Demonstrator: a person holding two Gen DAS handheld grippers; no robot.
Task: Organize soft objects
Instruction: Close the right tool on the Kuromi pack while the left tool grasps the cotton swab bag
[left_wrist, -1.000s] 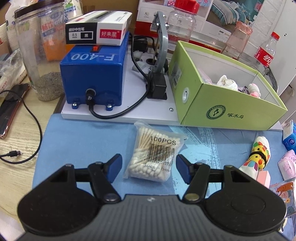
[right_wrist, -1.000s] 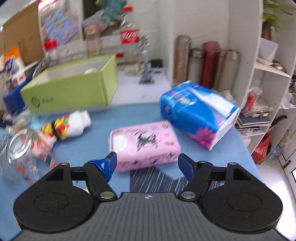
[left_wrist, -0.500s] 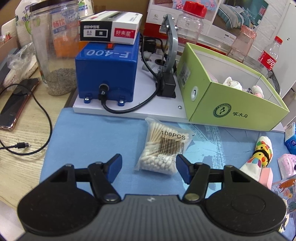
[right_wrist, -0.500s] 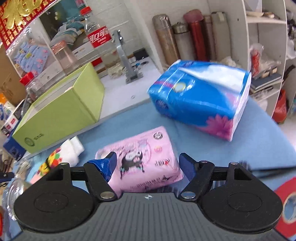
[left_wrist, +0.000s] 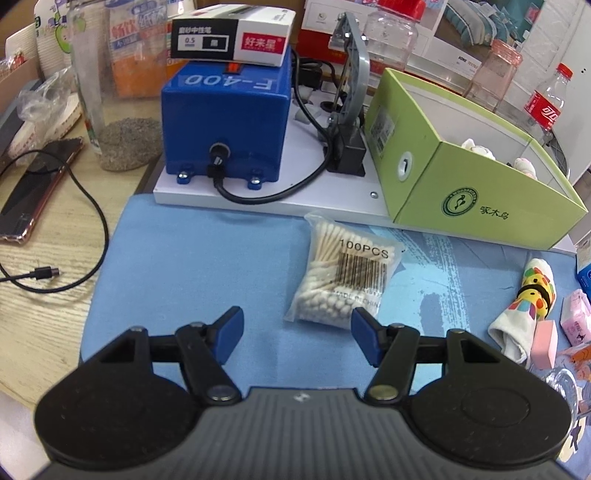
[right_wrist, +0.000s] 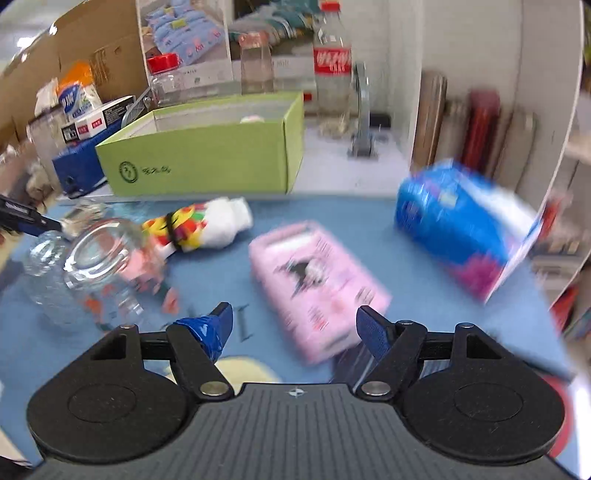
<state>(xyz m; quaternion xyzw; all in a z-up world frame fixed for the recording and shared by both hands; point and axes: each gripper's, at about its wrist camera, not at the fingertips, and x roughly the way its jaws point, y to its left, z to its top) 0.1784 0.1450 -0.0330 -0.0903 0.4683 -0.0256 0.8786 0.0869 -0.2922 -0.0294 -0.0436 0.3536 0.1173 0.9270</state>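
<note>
A clear bag of cotton swabs (left_wrist: 343, 280) lies on the blue mat just ahead of my open, empty left gripper (left_wrist: 297, 326). A green open box (left_wrist: 476, 184) (right_wrist: 207, 155) stands behind it with small soft toys inside. A rolled colourful sock (left_wrist: 524, 306) (right_wrist: 199, 229) lies at the right. My right gripper (right_wrist: 293, 325) is open and empty, with a pink tissue pack (right_wrist: 317, 284) between and ahead of its fingers. A blue tissue pack (right_wrist: 461, 236) lies further right.
A blue F-400 machine (left_wrist: 225, 122) with a pen box on top stands on a white board. A phone (left_wrist: 33, 192) and cable lie on the wooden table at left. A glass jar (right_wrist: 96, 269) lies on the mat. Bottles stand behind the box.
My left gripper has drawn back and shifted left, so the swab bag sits further ahead and right. My right gripper has swung left, bringing the jar, sock and box back into view.
</note>
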